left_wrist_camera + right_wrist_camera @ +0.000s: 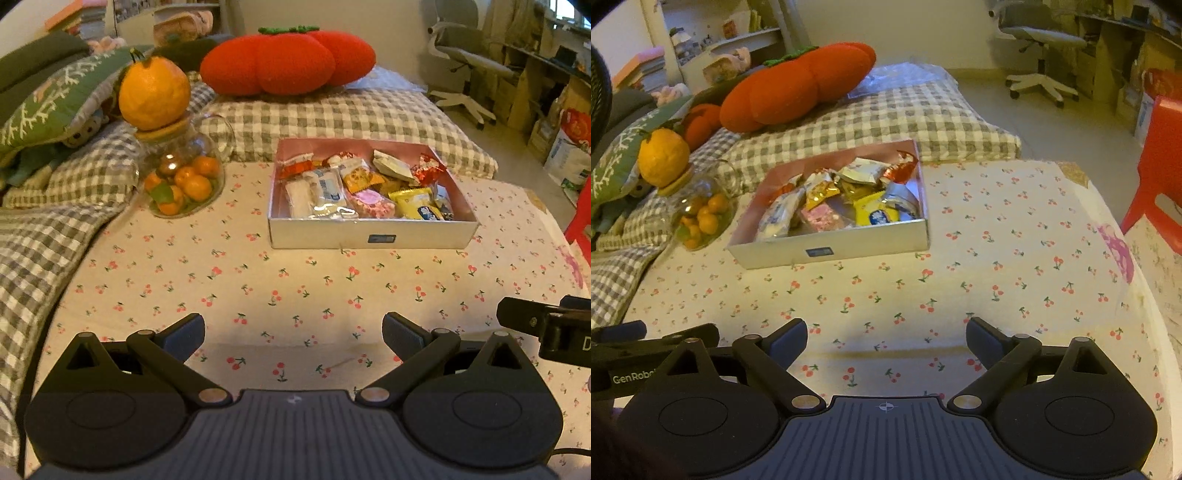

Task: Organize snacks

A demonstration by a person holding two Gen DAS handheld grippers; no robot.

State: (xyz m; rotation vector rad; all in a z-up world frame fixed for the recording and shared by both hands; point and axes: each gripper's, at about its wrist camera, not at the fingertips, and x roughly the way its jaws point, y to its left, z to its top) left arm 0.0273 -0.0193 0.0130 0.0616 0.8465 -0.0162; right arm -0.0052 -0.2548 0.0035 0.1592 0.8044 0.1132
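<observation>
While both tools hover low over the near edge of the cherry-print cloth-covered surface point(295, 288), the left gripper point(293, 332) shows its 2 dark padded fingers spread wide with only cloth between them. Beside it, the right gripper point(886, 334) also stands with its jaws wide apart and nothing held; part of it shows at the right edge of the left wrist view, just as a black bar of the left tool shows at the left edge of the right wrist view.

Past a bare stretch of cloth, near the far edge, sits the shallow rectangular silver cardboard box with a pink inside point(373, 236). Inside it lie the wrapped snacks point(362, 184) in a loose heap: white, orange, pink, yellow and red packets.

Toward the far left corner, apart from the box, stands a clear glass jar of small oranges point(184, 177), topped by a large orange fruit-shaped lid point(153, 92).

Beyond the cloth lies a grey-and-white checked pillow point(332, 114), with a red tomato-shaped plush cushion point(288, 62) on it.
</observation>
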